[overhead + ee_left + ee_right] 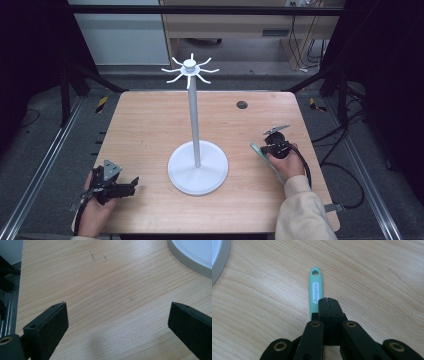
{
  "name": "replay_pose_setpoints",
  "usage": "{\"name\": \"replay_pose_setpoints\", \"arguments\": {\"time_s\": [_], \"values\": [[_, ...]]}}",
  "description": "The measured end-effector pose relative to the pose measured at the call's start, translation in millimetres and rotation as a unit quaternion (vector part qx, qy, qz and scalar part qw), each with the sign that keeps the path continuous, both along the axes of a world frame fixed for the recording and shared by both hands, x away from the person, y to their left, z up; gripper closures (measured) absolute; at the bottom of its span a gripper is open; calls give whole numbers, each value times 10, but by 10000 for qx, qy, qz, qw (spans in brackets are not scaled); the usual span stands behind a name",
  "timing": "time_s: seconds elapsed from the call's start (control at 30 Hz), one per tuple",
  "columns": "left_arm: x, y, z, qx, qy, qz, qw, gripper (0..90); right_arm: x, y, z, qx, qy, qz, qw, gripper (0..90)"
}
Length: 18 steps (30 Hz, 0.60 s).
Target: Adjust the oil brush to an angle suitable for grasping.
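**Right claw pinching a mint-green handle, left one wide open**

The mint-green handle (315,288) lies flat on the wooden surface (145,125) at about 4 o'clock from the white stand (197,167). The right claw (328,302) is clamped tight on it, hanging hole end poking out past the jaws. Over at 8 o'clock, the left claw (117,315) sits with jaws spread, nothing between them, stand base nearby.

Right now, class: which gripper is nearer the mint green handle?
Right. The right gripper sits directly over the mint green handle, jaws shut. The left gripper is across the white stand's base, open over bare table.
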State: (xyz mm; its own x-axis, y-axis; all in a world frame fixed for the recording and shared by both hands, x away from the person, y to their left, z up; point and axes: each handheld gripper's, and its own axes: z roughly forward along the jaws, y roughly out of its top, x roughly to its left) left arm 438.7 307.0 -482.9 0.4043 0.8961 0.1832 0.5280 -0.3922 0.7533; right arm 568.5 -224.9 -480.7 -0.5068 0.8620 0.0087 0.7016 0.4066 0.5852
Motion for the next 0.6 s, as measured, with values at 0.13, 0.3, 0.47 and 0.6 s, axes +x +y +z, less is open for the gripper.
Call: {"name": "replay_pose_setpoints", "arguments": {"time_s": [0.13,0.3,0.47,0.6], "values": [[0,-3,-1,5,-1,-3,10000,25,-24,25,-6,46,26,198,9998,900],[-1,0,0,3,1,-2,10000,25,-55,64,-2,100,97,386,9992,900],[-2,3,2,10,3,-2,10000,25,-118,117,9,138,218,638,9976,900],[-4,5,3,3,-5,6,10000,25,-163,140,3,172,247,829,9961,900]]}}
